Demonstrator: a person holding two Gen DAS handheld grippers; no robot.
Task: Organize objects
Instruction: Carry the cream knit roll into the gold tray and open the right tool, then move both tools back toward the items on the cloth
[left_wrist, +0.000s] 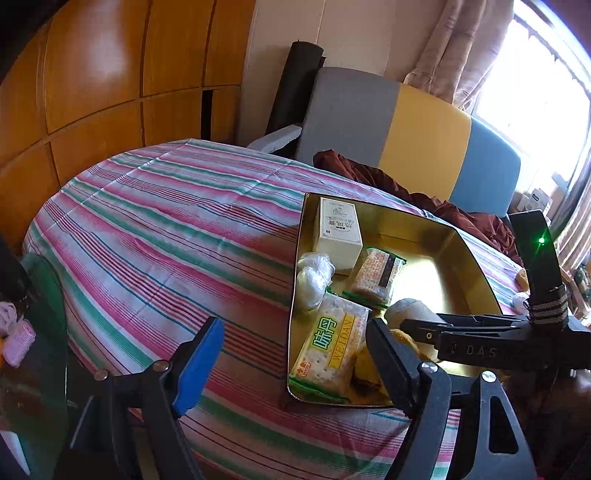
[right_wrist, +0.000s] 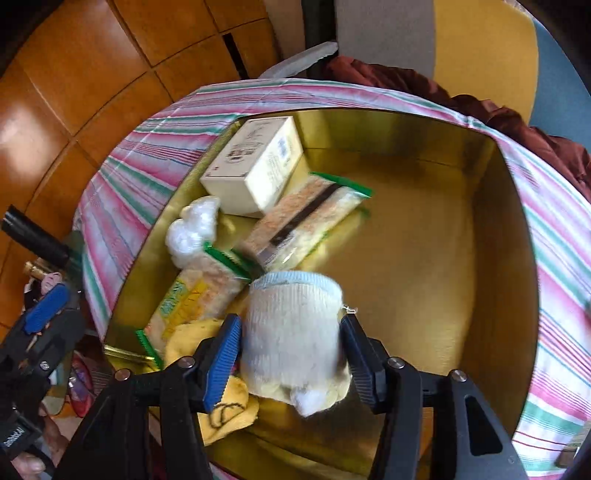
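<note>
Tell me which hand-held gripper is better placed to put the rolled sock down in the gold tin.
The right hand-held gripper. Its pads clamp the rolled sock directly above the bare floor of the gold tin. The left hand-held gripper is open, empty, at the tin's near corner.

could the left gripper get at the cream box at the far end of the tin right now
Probably not cleanly. The left gripper is open and empty, but the right gripper, holding a rolled sock, reaches across the gold tin, and cracker packets lie before the cream box.
</note>
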